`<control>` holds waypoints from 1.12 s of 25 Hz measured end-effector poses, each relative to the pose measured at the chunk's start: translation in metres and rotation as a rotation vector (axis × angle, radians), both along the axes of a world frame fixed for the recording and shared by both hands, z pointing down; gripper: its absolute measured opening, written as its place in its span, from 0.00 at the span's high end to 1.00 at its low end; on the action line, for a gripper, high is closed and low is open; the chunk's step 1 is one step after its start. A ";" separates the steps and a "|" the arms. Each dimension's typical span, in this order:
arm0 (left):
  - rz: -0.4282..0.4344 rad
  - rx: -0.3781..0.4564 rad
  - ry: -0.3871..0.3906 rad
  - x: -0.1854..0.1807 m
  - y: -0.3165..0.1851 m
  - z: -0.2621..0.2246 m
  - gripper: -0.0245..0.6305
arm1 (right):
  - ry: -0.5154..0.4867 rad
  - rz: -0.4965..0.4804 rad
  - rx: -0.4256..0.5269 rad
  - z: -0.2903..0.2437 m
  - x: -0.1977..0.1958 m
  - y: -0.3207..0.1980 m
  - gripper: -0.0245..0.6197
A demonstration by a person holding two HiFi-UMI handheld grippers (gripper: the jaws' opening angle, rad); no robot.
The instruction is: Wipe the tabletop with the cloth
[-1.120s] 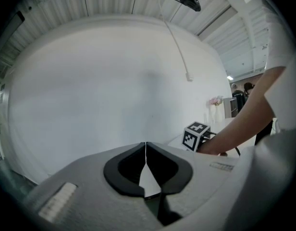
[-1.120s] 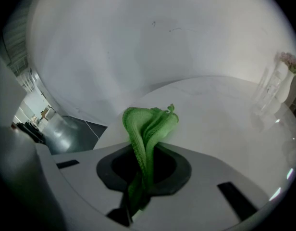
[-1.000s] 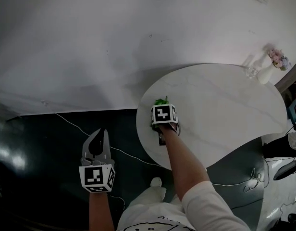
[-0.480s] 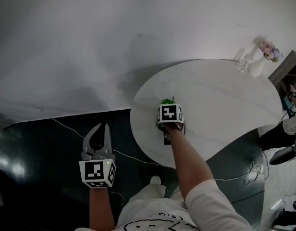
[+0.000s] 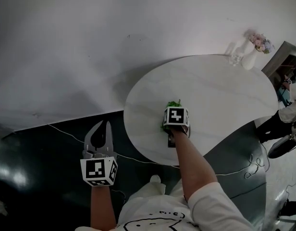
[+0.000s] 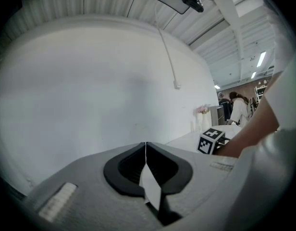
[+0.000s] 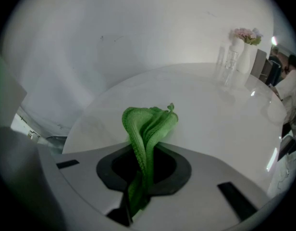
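Two tools are in view. The right hand-held gripper (image 5: pixel 171 110) clamps a bunched green cloth (image 7: pixel 147 121) at the near side of the round white counter (image 5: pixel 225 95), while the left hand-held gripper (image 5: pixel 102 129) hangs closed and empty beyond the counter's edge. Only a narrow fold is pinched, so a hard drag could tug it free.

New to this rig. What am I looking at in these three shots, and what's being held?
No robot: a person holds a two-jaw gripper in each hand. The head view looks down from a camera on their head; the other two cameras ride on the grippers, looking along the jaws. The right gripper is shut on a green cloth, down at a round white table. The left gripper is shut and empty, off the table above dark floor. A vase of flowers stands at the table's far edge.
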State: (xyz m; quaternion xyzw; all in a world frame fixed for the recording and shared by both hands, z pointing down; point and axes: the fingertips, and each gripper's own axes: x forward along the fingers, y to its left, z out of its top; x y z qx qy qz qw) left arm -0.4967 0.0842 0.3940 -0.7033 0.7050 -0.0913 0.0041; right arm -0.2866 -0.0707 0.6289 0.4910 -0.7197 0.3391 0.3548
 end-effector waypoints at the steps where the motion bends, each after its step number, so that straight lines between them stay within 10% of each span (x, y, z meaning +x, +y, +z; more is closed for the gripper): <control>1: 0.007 0.002 0.000 0.003 -0.002 -0.001 0.93 | -0.002 0.012 0.001 0.000 0.008 0.001 0.90; 28: 0.191 0.059 0.023 0.095 -0.029 -0.015 0.93 | -0.049 0.415 -0.013 0.007 0.189 0.074 0.90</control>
